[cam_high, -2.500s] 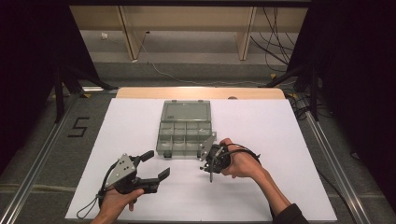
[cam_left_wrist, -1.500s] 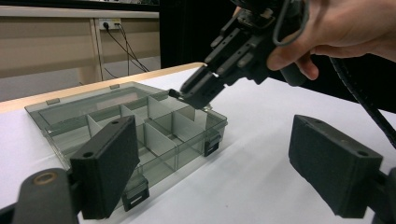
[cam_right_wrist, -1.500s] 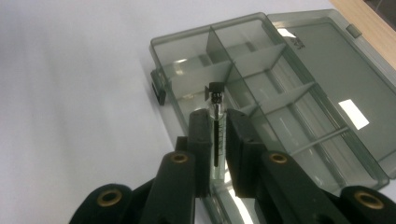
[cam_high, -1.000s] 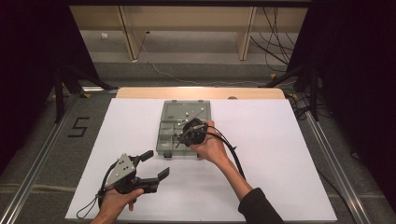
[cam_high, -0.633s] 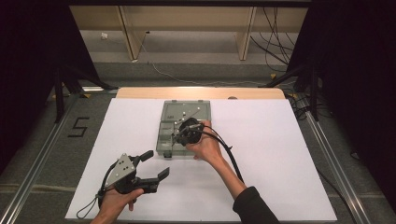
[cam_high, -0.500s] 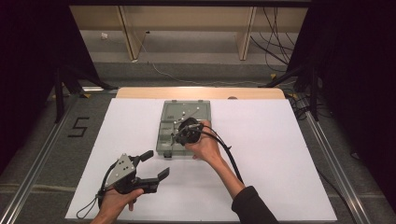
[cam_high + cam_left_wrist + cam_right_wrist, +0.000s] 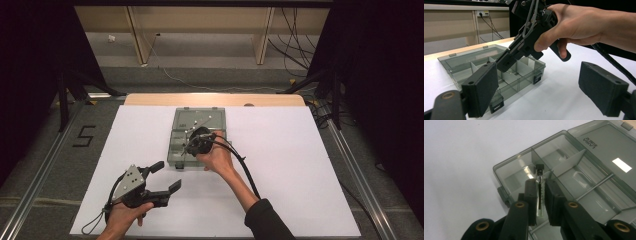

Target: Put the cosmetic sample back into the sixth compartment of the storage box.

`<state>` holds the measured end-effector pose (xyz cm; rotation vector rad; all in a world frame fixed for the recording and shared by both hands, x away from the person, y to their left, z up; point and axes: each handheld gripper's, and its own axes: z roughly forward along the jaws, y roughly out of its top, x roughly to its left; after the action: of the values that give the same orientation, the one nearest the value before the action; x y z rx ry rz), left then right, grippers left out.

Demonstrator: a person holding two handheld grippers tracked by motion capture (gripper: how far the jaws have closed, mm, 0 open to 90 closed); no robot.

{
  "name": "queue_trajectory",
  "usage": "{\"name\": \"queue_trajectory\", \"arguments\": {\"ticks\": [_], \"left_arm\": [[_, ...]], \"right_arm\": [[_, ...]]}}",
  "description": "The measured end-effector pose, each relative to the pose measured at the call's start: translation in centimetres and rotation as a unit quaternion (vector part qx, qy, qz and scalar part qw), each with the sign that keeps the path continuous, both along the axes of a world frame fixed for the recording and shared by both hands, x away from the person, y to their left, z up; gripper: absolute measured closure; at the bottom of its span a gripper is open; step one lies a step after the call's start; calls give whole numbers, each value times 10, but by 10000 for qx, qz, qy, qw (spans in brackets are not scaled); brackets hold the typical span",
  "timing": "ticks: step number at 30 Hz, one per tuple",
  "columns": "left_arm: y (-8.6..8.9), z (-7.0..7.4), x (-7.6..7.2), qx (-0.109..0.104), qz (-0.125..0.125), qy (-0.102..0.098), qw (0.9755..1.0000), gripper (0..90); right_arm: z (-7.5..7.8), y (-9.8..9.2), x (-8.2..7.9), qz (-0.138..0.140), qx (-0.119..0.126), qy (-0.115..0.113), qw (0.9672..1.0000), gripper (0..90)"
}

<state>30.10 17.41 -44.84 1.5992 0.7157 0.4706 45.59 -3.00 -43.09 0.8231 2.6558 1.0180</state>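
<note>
Right gripper view: right gripper clamps a slim clear glass vial with a black cap, cap-end out, over the near-left compartment of the smoky translucent plastic organizer box. Best bet: keep the vial clear of the thin dividers, lower it fully inside the cell, then release (glass is slick). Left gripper rests near-left on the white table, jaws apart, empty.

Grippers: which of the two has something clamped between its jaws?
The right gripper, poised over the open compartment box, pinches a small black-capped glass vial. The left gripper stands open with nothing between its pads.
</note>
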Motion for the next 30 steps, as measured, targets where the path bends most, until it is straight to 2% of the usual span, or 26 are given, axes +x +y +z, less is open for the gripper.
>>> {"name": "queue_trajectory", "arguments": {"ticks": [3, 7, 8, 11, 12, 19, 22, 23, 25, 28, 29, 30], "left_arm": [[0, 0, 0, 4, -4, -7, 10000, 158], [0, 0, 0, 8, -8, -8, 10000, 158], [0, 0, 0, -40, -43, -38, 10000, 158], [0, 0, 0, 1, -1, 2, 10000, 158], [0, 0, 0, 4, -4, 0, 10000, 158], [0, 0, 1, -38, -42, -36, 10000, 158], [0, 0, 1, -34, -38, -41, 10000, 158], [0, 0, 1, -34, -38, -41, 10000, 158], [0, 0, 0, -8, -28, -15, 10000, 158], [-1, 0, 0, 21, -14, -7, 10000, 158], [-1, 0, 0, 18, -12, 5, 10000, 158], [0, 0, 0, 17, -2, 10, 10000, 158]], "right_arm": [[-2, 1, 1, -51, -8, 54, 10000, 807], [-5, 2, 2, 1, -87, 16, 10000, 806], [-6, 3, 1, -56, -75, 2, 10000, 806], [-8, 2, 2, -36, -54, -25, 10000, 795], [-6, 2, 2, -78, -85, 104, 9999, 781], [2, -3, 0, -32, -81, -112, 9999, 697], [9, -8, -3, 16, -14, -207, 9998, 657], [11, -9, -6, -74, 56, -190, 9998, 627], [14, -13, -7, 53, 42, -297, 9995, 558], [18, -19, -10, 237, 114, -399, 9989, 515], [18, -21, -12, 222, 172, -516, 9983, 496], [20, -23, -13, 263, 175, -481, 9983, 483]]}}
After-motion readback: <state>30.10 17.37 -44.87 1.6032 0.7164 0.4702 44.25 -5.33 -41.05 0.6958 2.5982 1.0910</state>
